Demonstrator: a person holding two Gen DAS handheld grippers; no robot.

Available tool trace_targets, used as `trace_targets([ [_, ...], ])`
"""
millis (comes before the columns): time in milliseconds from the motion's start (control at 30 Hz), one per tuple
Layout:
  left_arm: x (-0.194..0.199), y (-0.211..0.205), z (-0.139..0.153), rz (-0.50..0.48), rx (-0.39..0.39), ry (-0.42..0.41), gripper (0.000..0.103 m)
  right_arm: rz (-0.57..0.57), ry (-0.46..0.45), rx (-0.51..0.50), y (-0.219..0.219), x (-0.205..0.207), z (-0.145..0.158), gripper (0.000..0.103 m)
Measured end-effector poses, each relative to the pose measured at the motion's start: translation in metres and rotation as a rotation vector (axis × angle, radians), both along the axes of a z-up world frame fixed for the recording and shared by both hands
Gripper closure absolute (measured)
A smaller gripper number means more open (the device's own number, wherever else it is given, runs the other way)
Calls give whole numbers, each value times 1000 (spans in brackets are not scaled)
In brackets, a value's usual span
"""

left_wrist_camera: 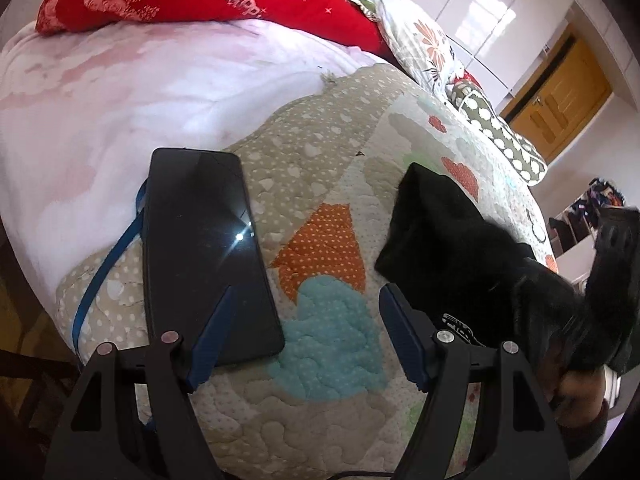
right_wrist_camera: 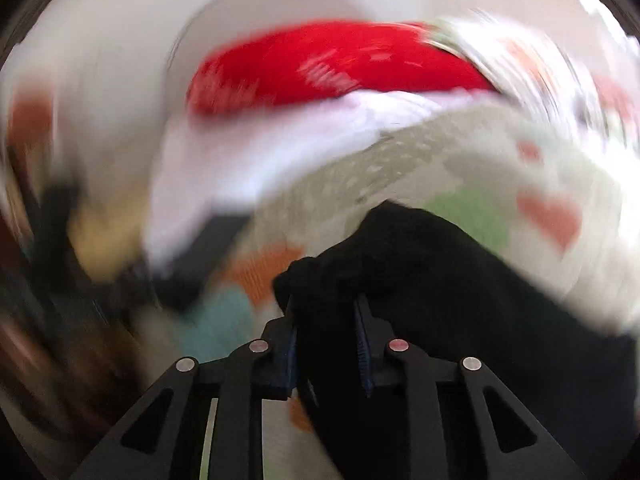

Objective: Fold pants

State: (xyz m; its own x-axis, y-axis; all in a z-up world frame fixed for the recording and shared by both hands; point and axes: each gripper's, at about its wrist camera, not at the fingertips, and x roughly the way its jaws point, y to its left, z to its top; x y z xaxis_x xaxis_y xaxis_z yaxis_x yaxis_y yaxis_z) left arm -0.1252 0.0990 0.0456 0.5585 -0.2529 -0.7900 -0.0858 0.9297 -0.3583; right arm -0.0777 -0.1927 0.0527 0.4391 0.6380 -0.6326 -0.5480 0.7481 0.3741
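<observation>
On the quilt [left_wrist_camera: 328, 408], toward its right edge, the black pants [left_wrist_camera: 448, 240] are gripped by the right gripper [right_wrist_camera: 326, 320]; the left gripper [left_wrist_camera: 304, 336], spread wide and empty, should be brought alongside, avoiding the phone [left_wrist_camera: 204, 248].

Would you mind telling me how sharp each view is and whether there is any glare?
Left wrist view: sharp, fisheye-curved, with a bright glint on the black glass phone. Right wrist view: heavily motion-blurred; only the right hand-held gripper and the black fabric pants between its fingers read clearly.
</observation>
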Motion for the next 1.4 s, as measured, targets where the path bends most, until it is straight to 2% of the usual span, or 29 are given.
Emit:
trace_targets([
  [67, 2, 4, -3, 14, -16, 7, 30, -81, 82, 118, -16, 8, -8, 81],
  [100, 3, 4, -4, 17, -21, 11, 30, -58, 106, 116, -10, 7, -12, 80],
  [167, 5, 5, -4, 17, -32, 12, 30, 39, 115, 25, 16, -7, -22, 66],
  [200, 5, 5, -3, 17, -34, 9, 30, 87, 85, -58, 33, -19, -26, 61],
  [233, 4, 4, -1, 16, -34, 5, 30, 124, 52, -95, 42, -27, -26, 54],
  [400, 3, 0, 5, 1, -21, -14, 30, 167, 64, -25, 29, -32, -6, 53],
  [467, 4, -1, 3, 3, -27, -9, 30, 128, 4, -61, 23, -34, 7, 53],
  [500, 4, -1, 4, 3, -29, -8, 30, 126, -60, -111, 26, -37, 16, 53],
  [567, 4, -1, 3, -2, -22, -7, 30, 159, -129, -172, 35, -45, 25, 52],
  [667, 2, 3, 3, 11, -12, -7, 30, 240, -275, -356, 66, -60, 26, 49],
  [700, 1, 5, 3, 18, -13, -7, 30, 285, -350, -484, 82, -66, 20, 49],
  [800, -1, 14, 2, 40, -21, -6, 30, 397, -487, -764, 114, -76, 2, 49],
  [900, -3, 19, 3, 52, -25, -12, 29, 568, -586, -993, 134, -85, -20, 52],
  [933, -4, 21, 2, 56, -28, -11, 29, 576, -592, -1034, 136, -82, -24, 58],
  [967, -4, 22, 2, 58, -32, -10, 29, 570, -573, -1056, 137, -77, -25, 75],
  [1000, -4, 22, 2, 58, -36, -9, 30, 562, -516, -1030, 135, -69, -22, 81],
  [1067, -4, 22, 2, 51, -40, -11, 30, 519, -419, -888, 126, -54, -8, 86],
  [1167, -4, 23, 5, 47, -46, -24, 30, 337, -230, -556, 90, -21, 22, 89],
  [1200, -4, 23, 6, 49, -50, -27, 30, 228, -154, -386, 66, -5, 32, 90],
  [1267, -1, 23, 5, 53, -52, -25, 30, 96, -64, -178, 38, 10, 33, 90],
  [1300, 0, 23, 5, 55, -52, -22, 30, 54, 11, -79, 31, 16, 20, 90],
  [1333, 1, 22, 5, 56, -53, -19, 30, 60, 48, -54, 35, 16, 11, 90],
  [1400, 2, 20, 5, 56, -57, -18, 30, 72, 85, -53, 58, 13, -10, 82],
])
